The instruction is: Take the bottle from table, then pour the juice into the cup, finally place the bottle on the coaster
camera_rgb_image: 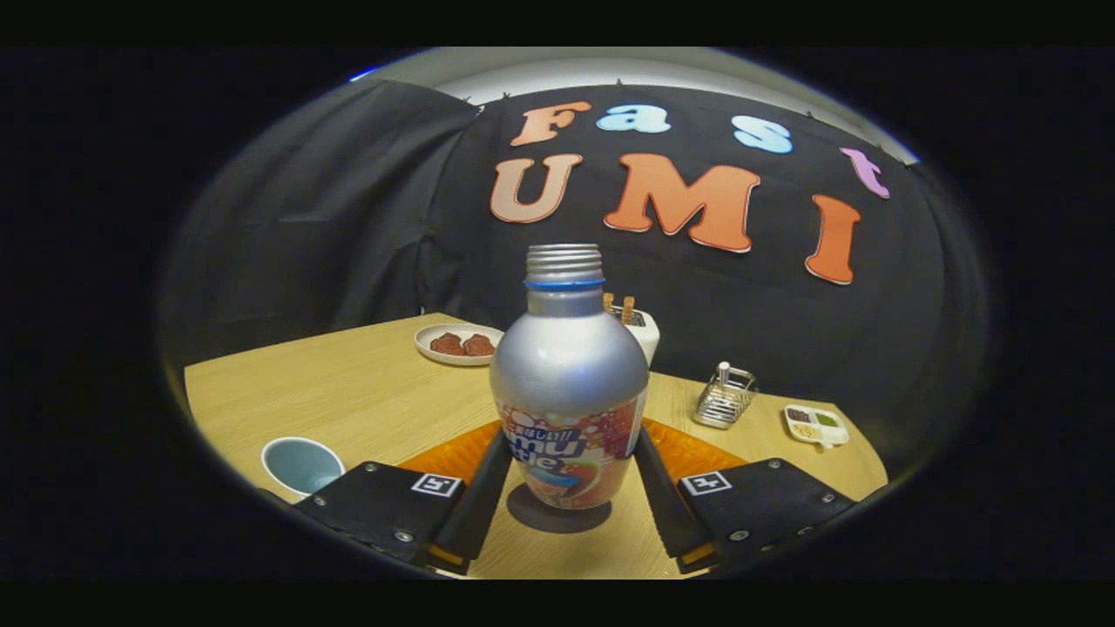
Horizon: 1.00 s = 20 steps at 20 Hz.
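Two fingers of the gripper are seen flanking the bottle, apparently clamped on its lower body. To the left, beside the left finger, the cup is found. Upright between the fingers, the bottle stands uncapped, silver with a printed label; the coaster lies behind it.

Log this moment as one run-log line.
phase: grasp | gripper: shut on bottle, uncapped, upright | cup: beside left finger | pour: pending
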Each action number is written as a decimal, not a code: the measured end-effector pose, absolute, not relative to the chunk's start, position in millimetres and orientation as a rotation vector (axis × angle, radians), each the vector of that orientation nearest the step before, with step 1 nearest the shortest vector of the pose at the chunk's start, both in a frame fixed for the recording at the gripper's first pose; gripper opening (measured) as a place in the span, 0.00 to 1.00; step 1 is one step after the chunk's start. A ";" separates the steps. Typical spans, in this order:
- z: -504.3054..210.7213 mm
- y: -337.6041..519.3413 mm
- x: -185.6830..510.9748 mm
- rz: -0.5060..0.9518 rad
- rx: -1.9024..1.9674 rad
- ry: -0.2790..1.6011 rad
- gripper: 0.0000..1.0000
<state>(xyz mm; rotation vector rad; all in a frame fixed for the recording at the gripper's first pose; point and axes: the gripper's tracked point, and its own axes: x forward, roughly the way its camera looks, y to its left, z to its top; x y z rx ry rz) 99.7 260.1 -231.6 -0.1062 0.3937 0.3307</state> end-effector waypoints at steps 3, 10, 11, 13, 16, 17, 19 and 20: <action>-247.0 259.0 103.2 0.320 -0.022 0.447 0.76; -272.6 257.2 103.4 0.306 0.049 0.515 0.77; -275.2 259.1 103.2 0.306 0.053 0.518 0.77; -281.4 259.2 102.9 0.306 0.048 0.522 0.77; -289.4 259.0 102.7 0.306 0.057 0.527 0.77; -291.7 258.2 103.3 0.303 0.058 0.529 0.77; -295.7 255.2 103.8 0.297 0.055 0.530 0.77; -297.8 253.3 103.6 0.295 0.053 0.532 0.77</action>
